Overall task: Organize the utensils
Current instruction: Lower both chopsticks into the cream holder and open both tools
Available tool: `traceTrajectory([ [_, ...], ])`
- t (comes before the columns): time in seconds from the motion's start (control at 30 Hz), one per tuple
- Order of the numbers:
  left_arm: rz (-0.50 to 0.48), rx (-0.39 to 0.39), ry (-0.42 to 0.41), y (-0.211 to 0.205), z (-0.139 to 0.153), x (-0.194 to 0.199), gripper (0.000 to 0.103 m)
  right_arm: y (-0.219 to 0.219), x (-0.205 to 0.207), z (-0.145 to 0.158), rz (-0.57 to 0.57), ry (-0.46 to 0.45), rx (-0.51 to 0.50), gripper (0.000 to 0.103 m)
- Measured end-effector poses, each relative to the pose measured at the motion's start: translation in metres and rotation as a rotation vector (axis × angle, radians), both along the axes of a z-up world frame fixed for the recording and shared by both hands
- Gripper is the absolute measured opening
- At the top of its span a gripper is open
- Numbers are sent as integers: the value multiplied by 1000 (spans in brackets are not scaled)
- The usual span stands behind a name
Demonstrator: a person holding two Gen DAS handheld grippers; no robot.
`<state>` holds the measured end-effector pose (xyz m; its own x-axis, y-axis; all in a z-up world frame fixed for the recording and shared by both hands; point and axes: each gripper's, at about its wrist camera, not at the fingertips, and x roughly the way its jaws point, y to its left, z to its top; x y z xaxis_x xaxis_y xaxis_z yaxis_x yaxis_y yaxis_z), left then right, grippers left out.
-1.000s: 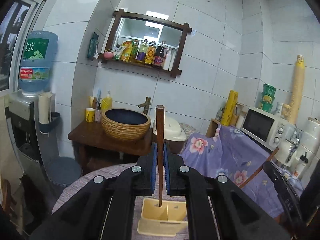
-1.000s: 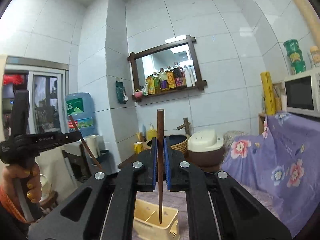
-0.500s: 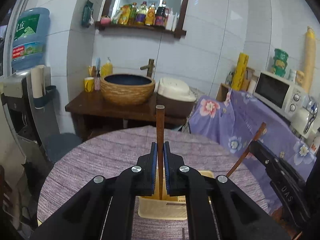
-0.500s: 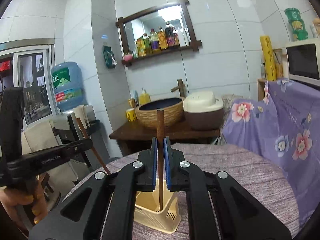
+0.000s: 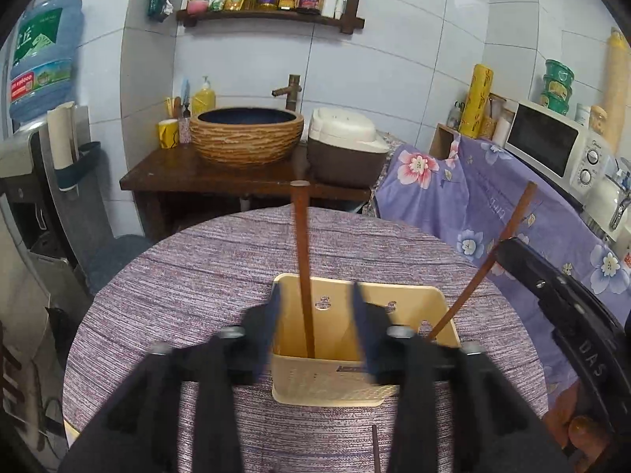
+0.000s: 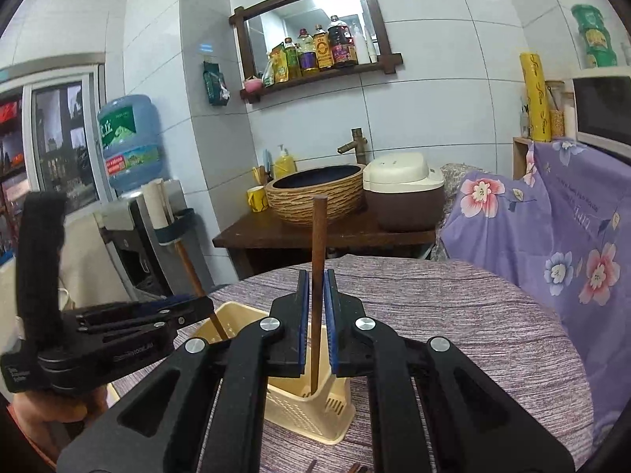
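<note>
A cream plastic utensil holder (image 5: 408, 301) stands on the round table with the purple cloth (image 5: 197, 276). My left gripper (image 5: 313, 307) is open, its jaws blurred and wide apart; a brown chopstick (image 5: 301, 260) stands free in the holder's left compartment between them. My right gripper (image 6: 314, 315) has its blue pads a little apart around a second brown chopstick (image 6: 317, 276), whose tip is down in the holder (image 6: 303, 410). That chopstick (image 5: 485, 264) leans at the right in the left wrist view, and the first one (image 6: 197, 287) shows by the left gripper in the right wrist view.
Another chopstick (image 5: 375, 449) lies on the cloth in front of the holder. Behind the table are a wooden stand with a woven basin (image 5: 246, 134), a rice cooker (image 5: 347, 146), a floral-covered surface with a microwave (image 5: 552, 146), and a water dispenser (image 5: 35, 79) at left.
Both grippers came down over the holder. The left jaws sprang open and let go of their chopstick into the holder. The right pads loosened around theirs, its tip now inside.
</note>
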<state>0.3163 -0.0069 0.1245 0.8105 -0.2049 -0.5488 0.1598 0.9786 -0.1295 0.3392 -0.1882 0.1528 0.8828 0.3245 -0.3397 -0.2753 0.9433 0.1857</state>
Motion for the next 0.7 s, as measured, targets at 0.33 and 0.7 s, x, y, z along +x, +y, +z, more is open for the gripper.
traceTrajectory([
  [0.33, 3, -9, -72, 15, -6, -50, 80, -2, -28, -14, -15, 27, -23, 62],
  [0.7, 70, 42, -51, 45, -73, -116, 98, -18, -87, -65, -59, 156, -89, 80],
])
